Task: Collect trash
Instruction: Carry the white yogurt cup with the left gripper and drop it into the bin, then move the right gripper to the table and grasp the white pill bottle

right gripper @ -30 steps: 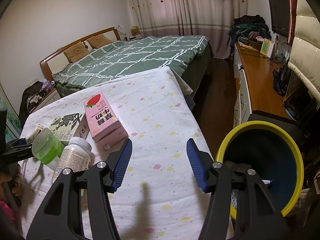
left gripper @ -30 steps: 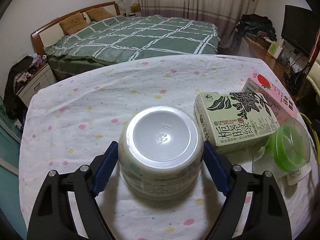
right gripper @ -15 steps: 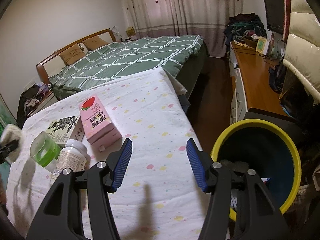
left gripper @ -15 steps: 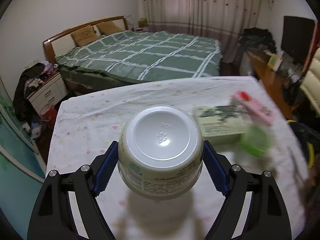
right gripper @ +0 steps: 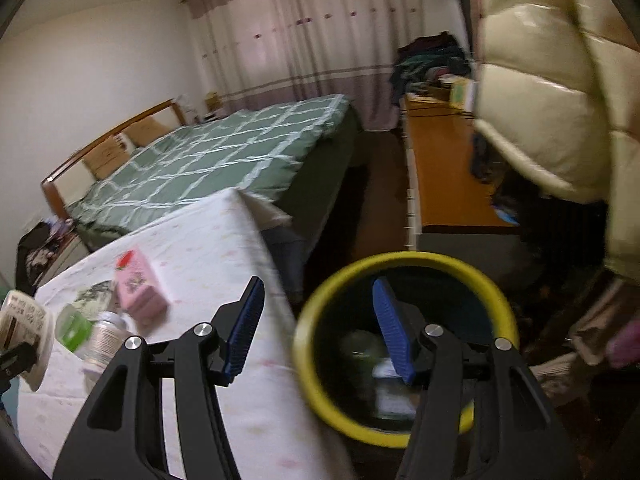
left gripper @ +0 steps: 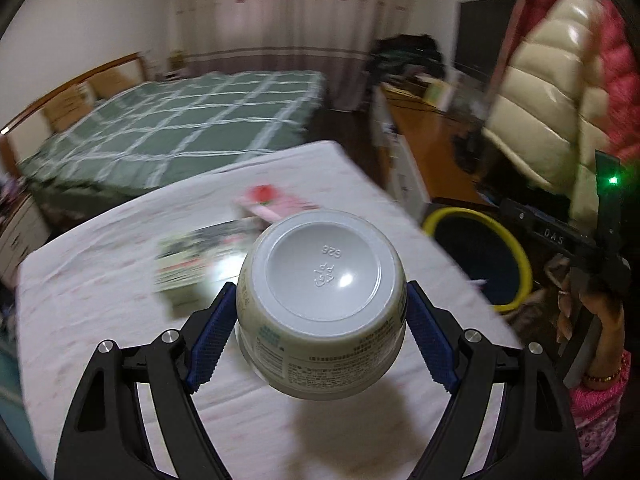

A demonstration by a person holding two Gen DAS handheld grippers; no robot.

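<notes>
My left gripper (left gripper: 320, 308) is shut on a white plastic cup (left gripper: 320, 300), bottom facing the camera, lifted above the table (left gripper: 100, 320). The same cup (right gripper: 24, 328) shows at the left edge of the right wrist view. My right gripper (right gripper: 318, 320) is open with nothing between its blue pads, hovering over the table's right edge and the yellow-rimmed bin (right gripper: 332, 292). That bin (left gripper: 516, 252) stands on the floor right of the table. On the table lie a pink milk carton (right gripper: 138, 284), a green-printed carton (left gripper: 192, 256), a green lid (right gripper: 74, 328) and a white bottle (right gripper: 104, 340).
A green checked bed (left gripper: 180, 120) lies beyond the table. A wooden desk (right gripper: 444, 176) runs along the right wall. A cream and red puffer jacket (left gripper: 552, 92) hangs close on the right. A person's hand (left gripper: 600, 312) holds the right gripper's handle.
The left gripper has lifted the cup off the table and swung right, so the bin is now in its view. The right gripper has also moved right, over the bin.
</notes>
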